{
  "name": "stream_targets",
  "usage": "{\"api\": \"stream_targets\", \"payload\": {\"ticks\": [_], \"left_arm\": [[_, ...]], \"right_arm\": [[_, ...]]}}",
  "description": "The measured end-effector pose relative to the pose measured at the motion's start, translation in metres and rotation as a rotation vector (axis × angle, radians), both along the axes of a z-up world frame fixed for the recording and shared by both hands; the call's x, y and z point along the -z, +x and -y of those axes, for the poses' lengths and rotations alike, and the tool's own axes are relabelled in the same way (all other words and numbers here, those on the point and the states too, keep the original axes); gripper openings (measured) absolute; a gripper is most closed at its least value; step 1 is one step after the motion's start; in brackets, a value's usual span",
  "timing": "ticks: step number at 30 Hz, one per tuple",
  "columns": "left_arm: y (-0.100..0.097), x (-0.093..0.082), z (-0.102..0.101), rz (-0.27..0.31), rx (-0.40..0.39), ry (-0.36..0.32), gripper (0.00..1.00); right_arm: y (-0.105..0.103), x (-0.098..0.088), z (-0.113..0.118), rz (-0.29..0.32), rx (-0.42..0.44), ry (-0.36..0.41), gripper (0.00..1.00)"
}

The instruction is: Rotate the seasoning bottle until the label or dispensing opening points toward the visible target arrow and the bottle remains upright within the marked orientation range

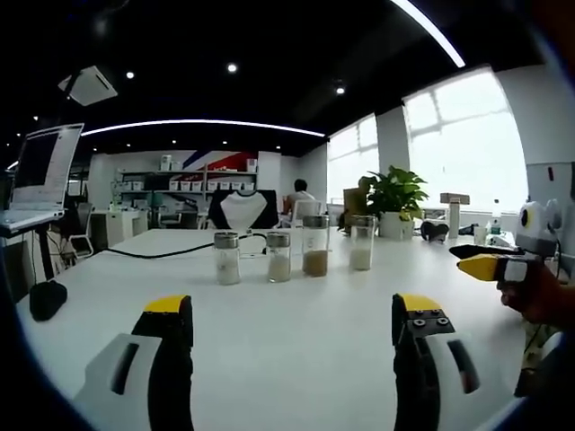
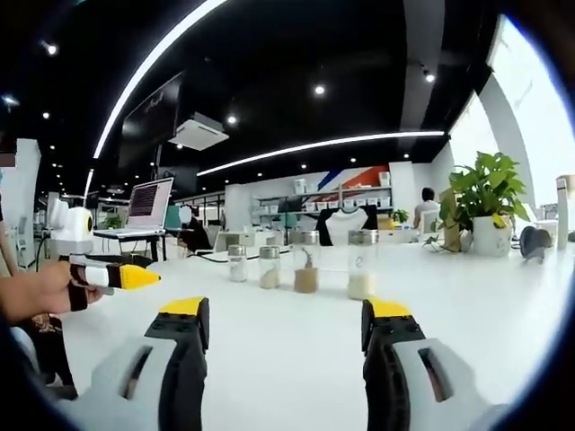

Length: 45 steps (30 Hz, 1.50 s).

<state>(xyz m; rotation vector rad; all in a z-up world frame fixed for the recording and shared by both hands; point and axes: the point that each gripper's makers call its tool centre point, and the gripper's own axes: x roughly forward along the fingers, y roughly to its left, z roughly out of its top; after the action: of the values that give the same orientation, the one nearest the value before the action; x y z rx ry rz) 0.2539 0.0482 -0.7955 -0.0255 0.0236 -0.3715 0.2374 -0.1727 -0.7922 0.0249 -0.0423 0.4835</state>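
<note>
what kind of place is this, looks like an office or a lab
Most likely an open-plan office or demo lab: a long white table with four seasoning bottles, a laptop on a stand, wall shelves of boxes, a potted plant and large windows.

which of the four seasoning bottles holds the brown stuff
The third seasoning bottle from the left, one of the taller pair; its fill is brown, the other three hold pale powder.

We hold the left gripper (image 1: 292, 328) and right gripper (image 2: 283, 328) level, jaws wide apart and empty, apparently side by side.
</note>
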Motion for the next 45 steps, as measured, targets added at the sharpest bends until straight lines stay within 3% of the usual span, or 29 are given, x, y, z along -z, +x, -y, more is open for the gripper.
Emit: {"api": "stream_targets", "payload": {"ticks": [3,8,12,18,28,29,31,41,45], "left_arm": [[0.004,0.000,-0.003,0.000,-0.006,0.008,0.97],[0.013,0.000,-0.006,-0.002,-0.010,0.018,0.98],[0.023,0.004,-0.008,-0.020,-0.013,0.038,0.99],[0.036,0.001,-0.015,-0.020,-0.027,0.058,0.97],[0.068,-0.001,-0.031,-0.014,-0.077,0.014,0.89],[0.075,0.002,-0.034,-0.017,-0.086,0.054,0.88],[0.080,0.006,-0.035,-0.036,-0.087,0.061,0.87],[0.120,0.013,-0.046,-0.070,-0.119,0.030,0.75],[0.130,0.009,-0.045,-0.051,-0.120,-0.007,0.71]], "right_arm": [[0.003,0.005,0.001,-0.006,0.023,-0.038,0.82],[0.007,0.004,0.000,-0.007,0.040,-0.075,0.87],[0.008,0.005,0.001,-0.022,0.052,-0.081,1.00],[0.003,0.007,-0.002,-0.039,0.024,-0.070,0.99],[-0.011,0.009,-0.015,-0.055,-0.027,-0.078,0.98],[-0.012,0.010,-0.017,-0.055,-0.032,-0.077,0.98],[-0.015,0.011,-0.021,-0.056,-0.042,-0.082,0.97],[-0.023,0.016,-0.026,-0.060,-0.067,-0.090,0.95],[-0.025,0.015,-0.026,-0.053,-0.069,-0.096,0.95]]}}
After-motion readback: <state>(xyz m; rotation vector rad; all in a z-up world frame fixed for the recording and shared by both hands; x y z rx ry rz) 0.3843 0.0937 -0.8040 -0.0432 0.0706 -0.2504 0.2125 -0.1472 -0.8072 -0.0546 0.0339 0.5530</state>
